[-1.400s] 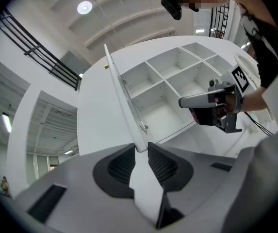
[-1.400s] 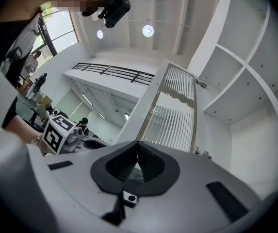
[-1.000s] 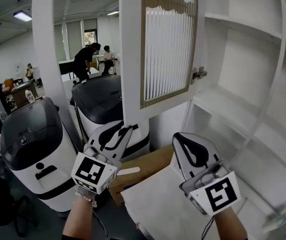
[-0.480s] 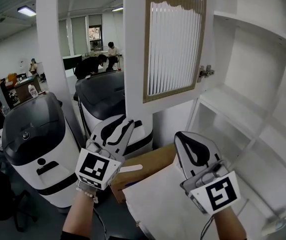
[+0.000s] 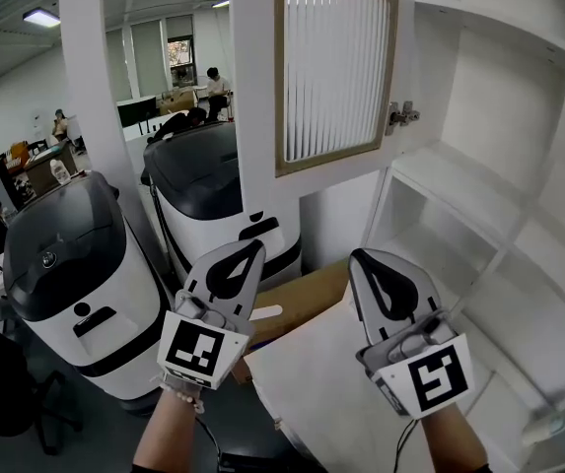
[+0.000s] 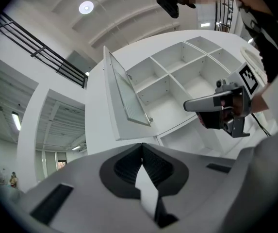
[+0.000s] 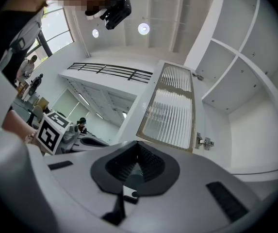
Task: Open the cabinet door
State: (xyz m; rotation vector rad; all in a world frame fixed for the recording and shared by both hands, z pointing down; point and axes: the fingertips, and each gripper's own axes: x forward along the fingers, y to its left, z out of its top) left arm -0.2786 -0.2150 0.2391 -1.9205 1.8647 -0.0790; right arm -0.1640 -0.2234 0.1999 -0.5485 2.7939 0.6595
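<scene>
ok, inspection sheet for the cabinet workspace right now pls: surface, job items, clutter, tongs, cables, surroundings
Surface: white panel below both hands; brown board beside it.
Job's things: cabinet door stands swung open, hinge exposed; nothing seen on the shelves.
Clutter: pale strip on the brown board.
Grippers: left tongs have just closed, nothing between them; right tongs shut, empty; both clear of the door.
Cables: thin cable trails from the right gripper.
Surroundings: two white, black-lidded machines; people at desks far off.
</scene>
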